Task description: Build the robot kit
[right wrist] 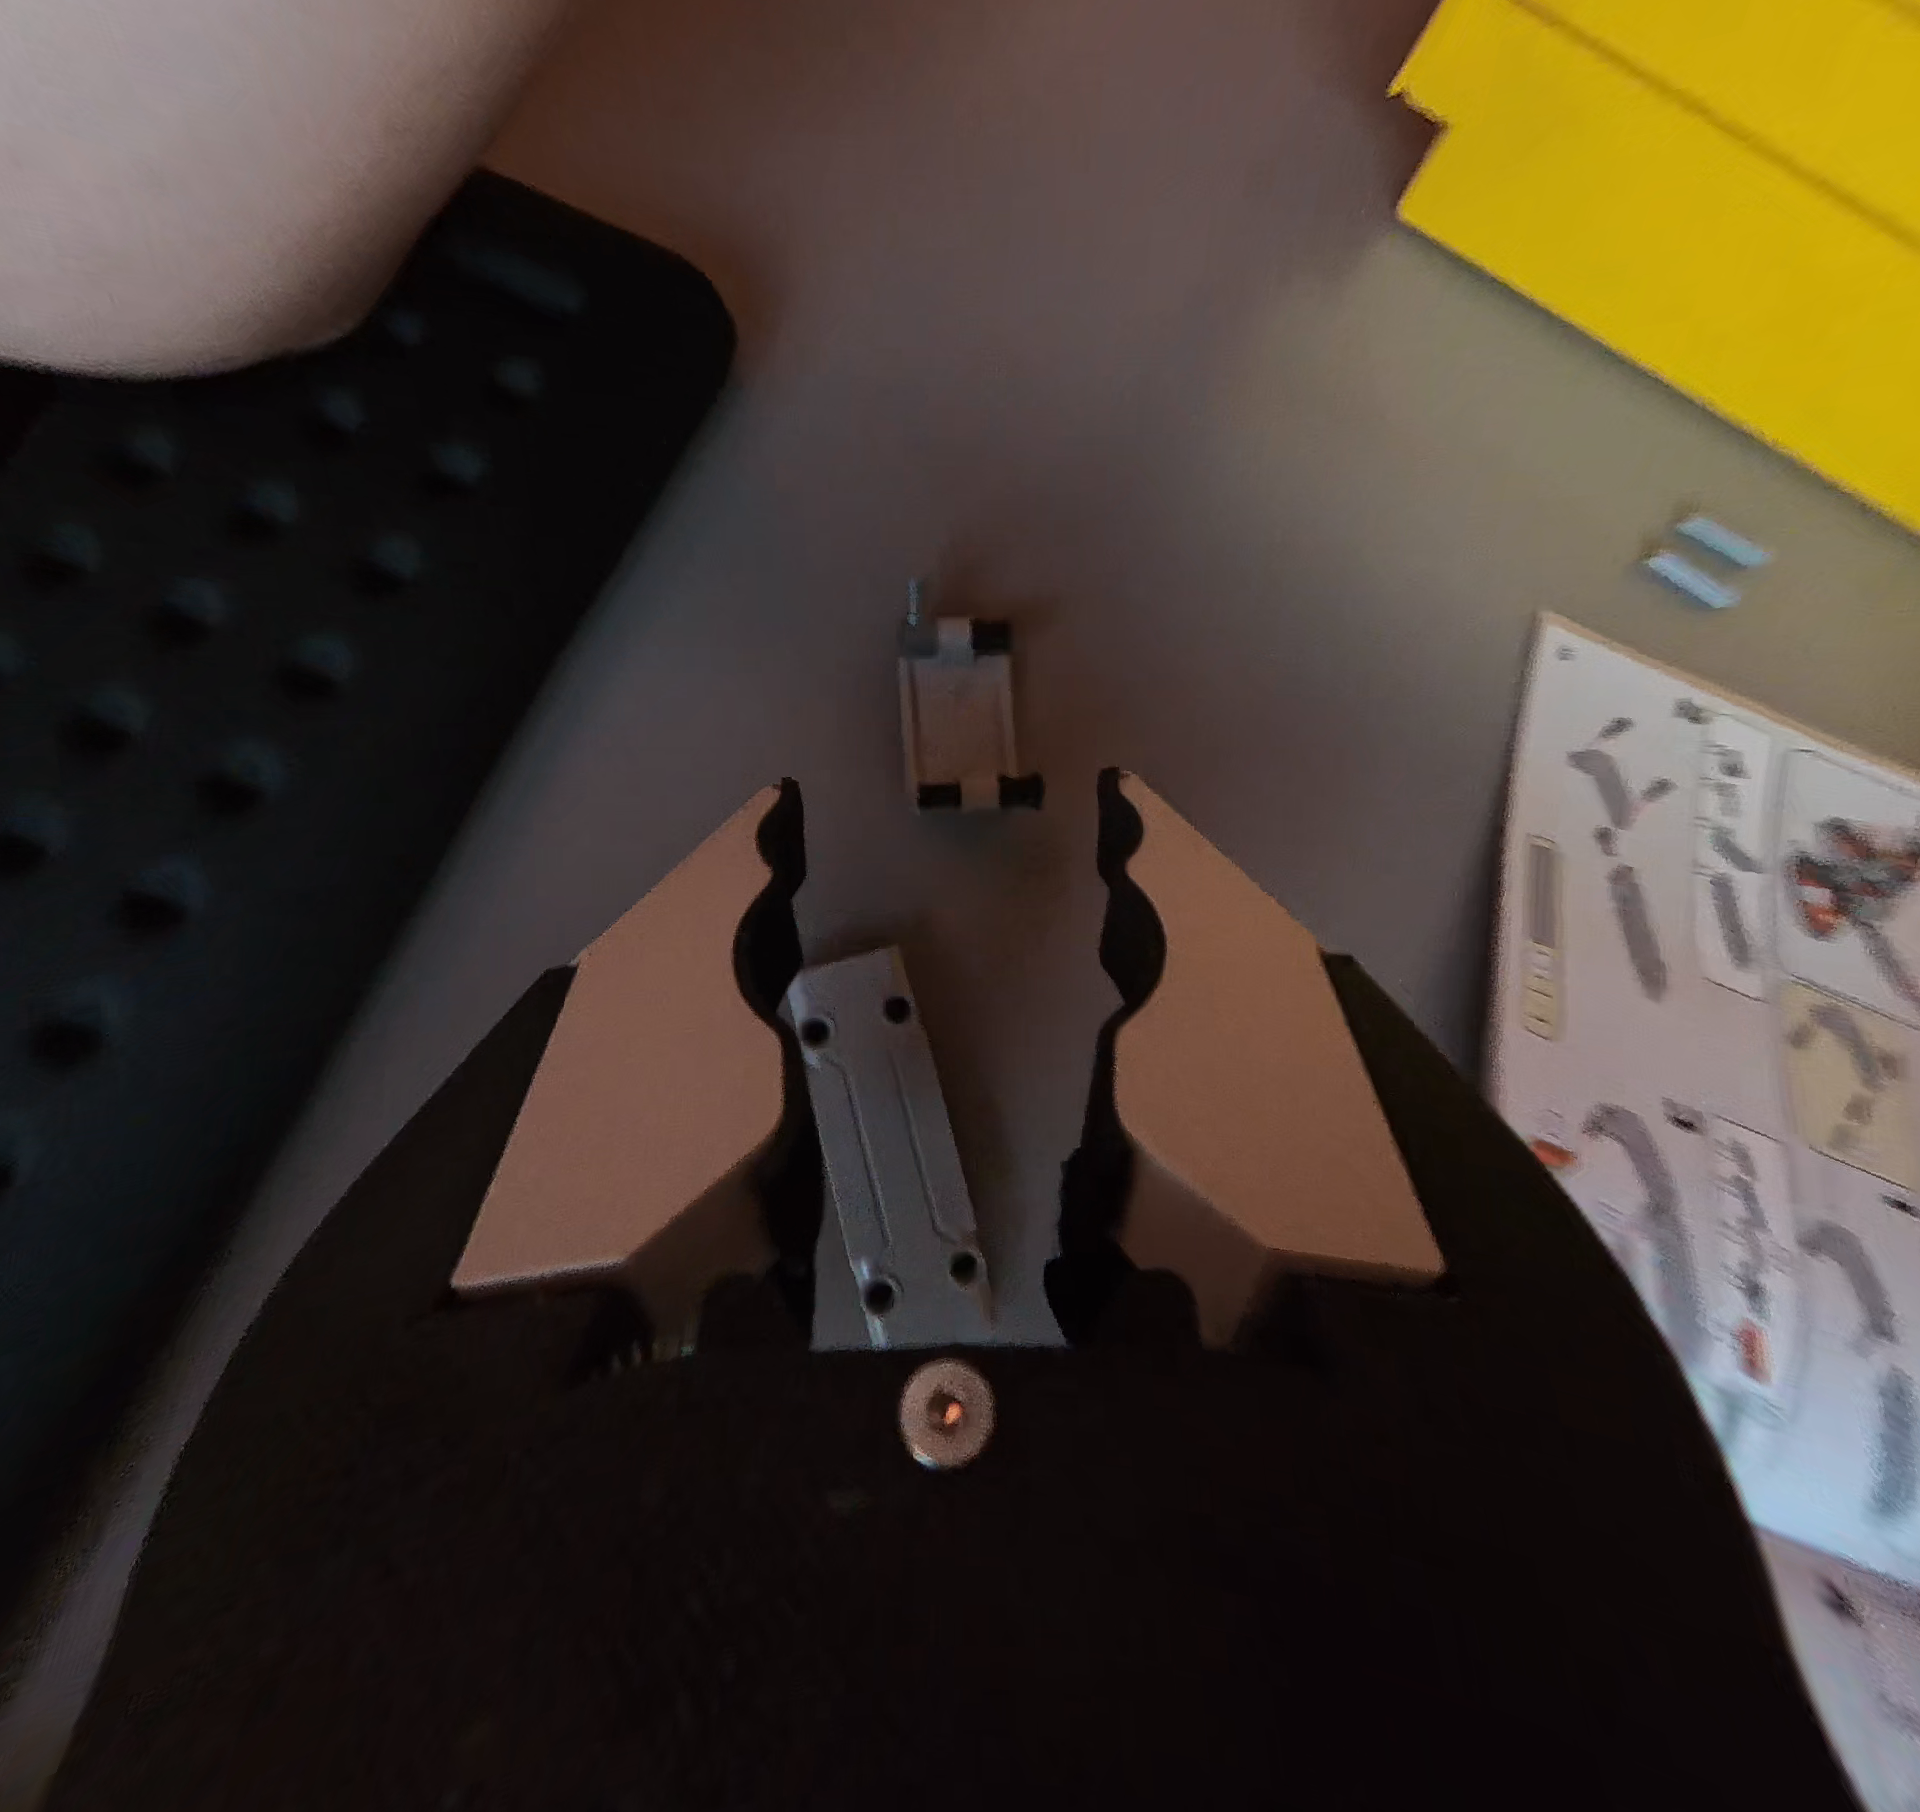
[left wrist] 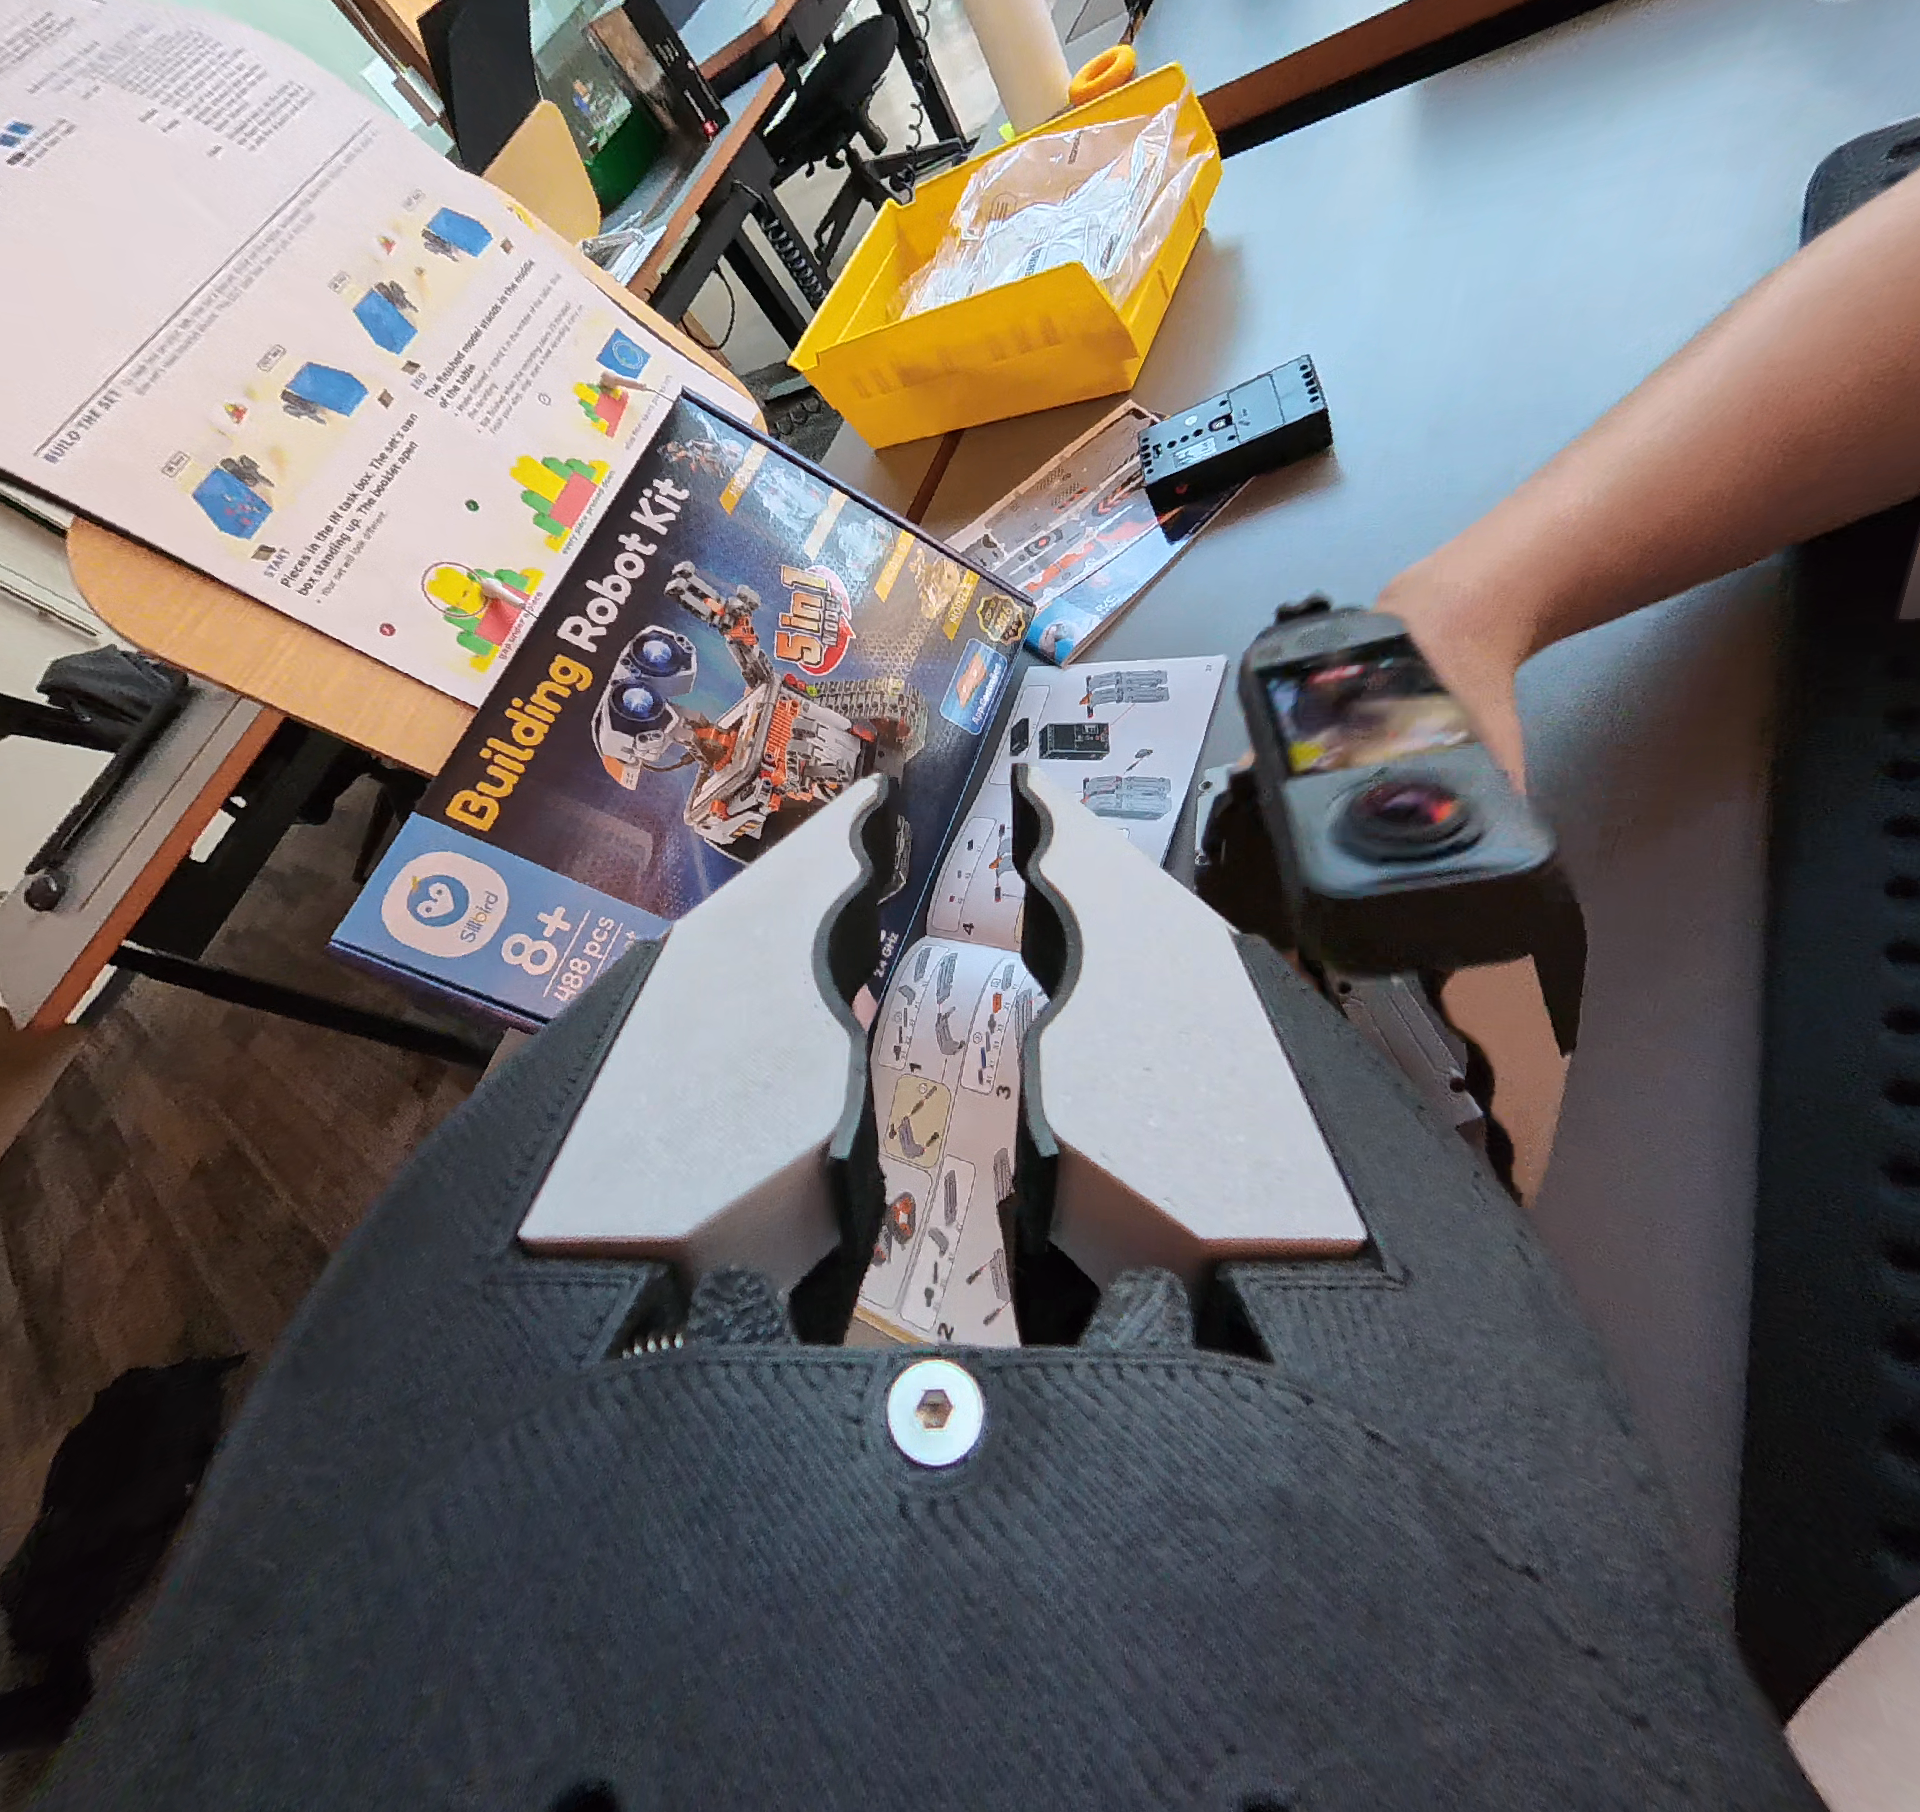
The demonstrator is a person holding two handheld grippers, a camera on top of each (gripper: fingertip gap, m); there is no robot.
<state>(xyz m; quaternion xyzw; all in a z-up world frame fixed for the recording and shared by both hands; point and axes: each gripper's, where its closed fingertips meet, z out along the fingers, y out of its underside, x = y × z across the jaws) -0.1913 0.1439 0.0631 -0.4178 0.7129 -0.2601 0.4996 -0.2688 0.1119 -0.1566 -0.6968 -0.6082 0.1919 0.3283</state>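
Observation:
My left gripper [left wrist: 951,796] is open and empty. It hovers over a printed instruction sheet [left wrist: 966,1035] next to a blue robot kit box [left wrist: 707,702]. My right gripper [right wrist: 951,786] is open and low over the grey table. A flat grey panel piece [right wrist: 894,1139] with corner holes lies between its fingers, close to the left one. A small grey assembly with black pins [right wrist: 961,723] lies just beyond the fingertips. In the left wrist view the right gripper's camera [left wrist: 1382,775] shows, held by a person's hand.
A yellow bin [left wrist: 997,308] with plastic bags stands further back; its wall [right wrist: 1714,152] is at the right gripper's upper right. A black module [left wrist: 1236,432] lies on a booklet. A black perforated mat [right wrist: 260,619] lies left, two small grey pieces [right wrist: 1699,562] and the sheet [right wrist: 1714,1087] right. Across from one pair of fingers to the other is roughly 25 cm.

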